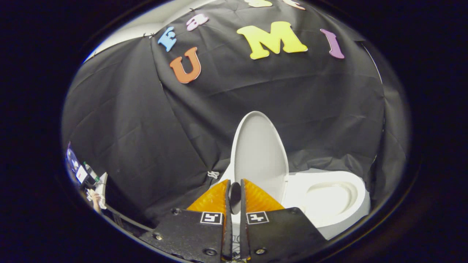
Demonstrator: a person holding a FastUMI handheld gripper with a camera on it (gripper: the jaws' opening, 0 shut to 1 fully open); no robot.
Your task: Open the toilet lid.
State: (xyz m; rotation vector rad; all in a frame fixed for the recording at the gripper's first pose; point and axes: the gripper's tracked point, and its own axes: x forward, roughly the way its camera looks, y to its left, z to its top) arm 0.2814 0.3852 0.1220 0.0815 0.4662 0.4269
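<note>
- Black creased cloth (120, 138) hangs as the booth's wall behind everything we see, draped in folds down to the floor line.
- Above the cloth, toward the upper far corner, we see a pale strip of ceiling or wall (153, 22).
- We hold the gripper (234, 190) tilted, so the whole scene leans; its jaws stand nearly together, with a narrow gap between them and nothing pressed by both.
- Each finger carries a small square black-and-white marker (211, 218) near its base.
- A small dark oval shape (234, 197) sits in the gap between the fingertips; we cannot tell what it is.
- Just beyond the jaws stands the white oval plastic toilet lid (259, 153), raised upright and leaning back against the black cloth, its pale inner face turned toward us.
- Beside the lid, to the right of the fingers, lies the white ceramic toilet bowl (329, 201), with its seat ring and the hollow of the bowl uncovered.
- The lid meets the bowl at its hinge end, near the right fingertip.
- A small white clip or tie (213, 174) shows on the cloth just left of the lid's base.
- Far off to the left, well apart from the toilet, we make out a cluttered edge with a green-capped bottle (91, 171) and a person's hand (95, 200) below it; the rest there is too small to tell.
</note>
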